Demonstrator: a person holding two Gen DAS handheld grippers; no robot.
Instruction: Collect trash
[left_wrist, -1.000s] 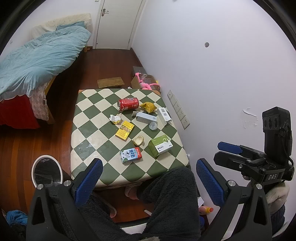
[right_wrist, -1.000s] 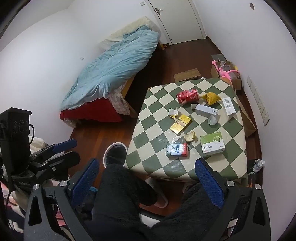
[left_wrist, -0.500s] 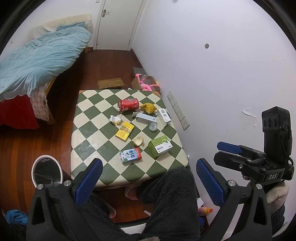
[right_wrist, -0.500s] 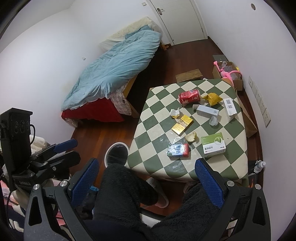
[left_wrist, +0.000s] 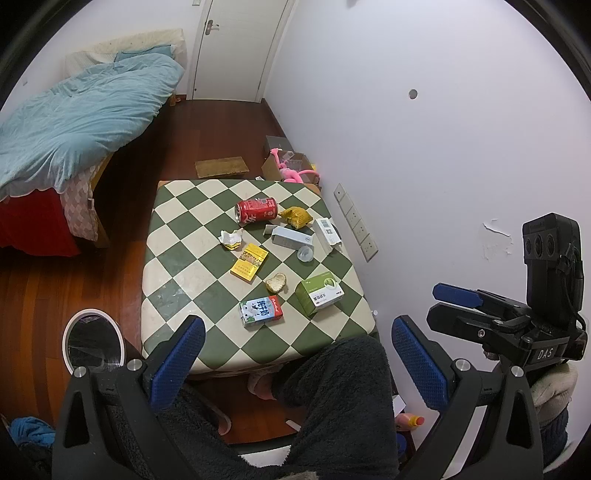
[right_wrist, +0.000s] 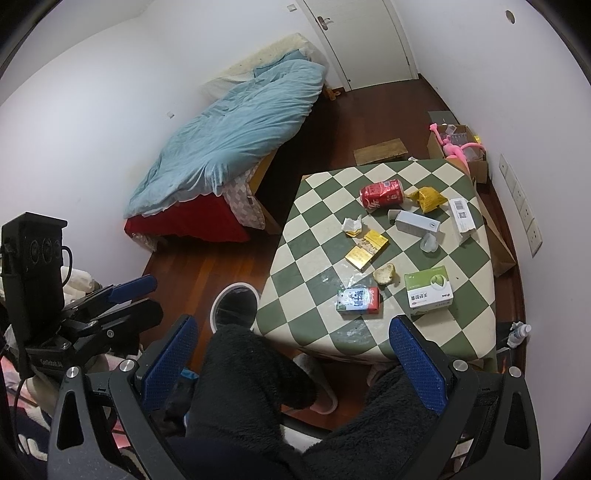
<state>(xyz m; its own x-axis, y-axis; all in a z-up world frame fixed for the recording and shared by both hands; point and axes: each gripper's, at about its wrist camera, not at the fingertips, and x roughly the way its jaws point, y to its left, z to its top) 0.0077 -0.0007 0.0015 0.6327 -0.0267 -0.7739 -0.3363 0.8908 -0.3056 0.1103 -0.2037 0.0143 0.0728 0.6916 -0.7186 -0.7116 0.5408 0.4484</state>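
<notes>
Left wrist: left gripper (left_wrist: 299, 363) agape, high above table (left_wrist: 177, 258).

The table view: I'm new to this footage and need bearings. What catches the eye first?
A green-and-cream checkered table strewn with litter: a red can lying on its side at the far end, a yellow box mid-table, a milk carton and a green box nearest the person. A white bin stands on the floor at its left; both claws hang open, empty.
</notes>
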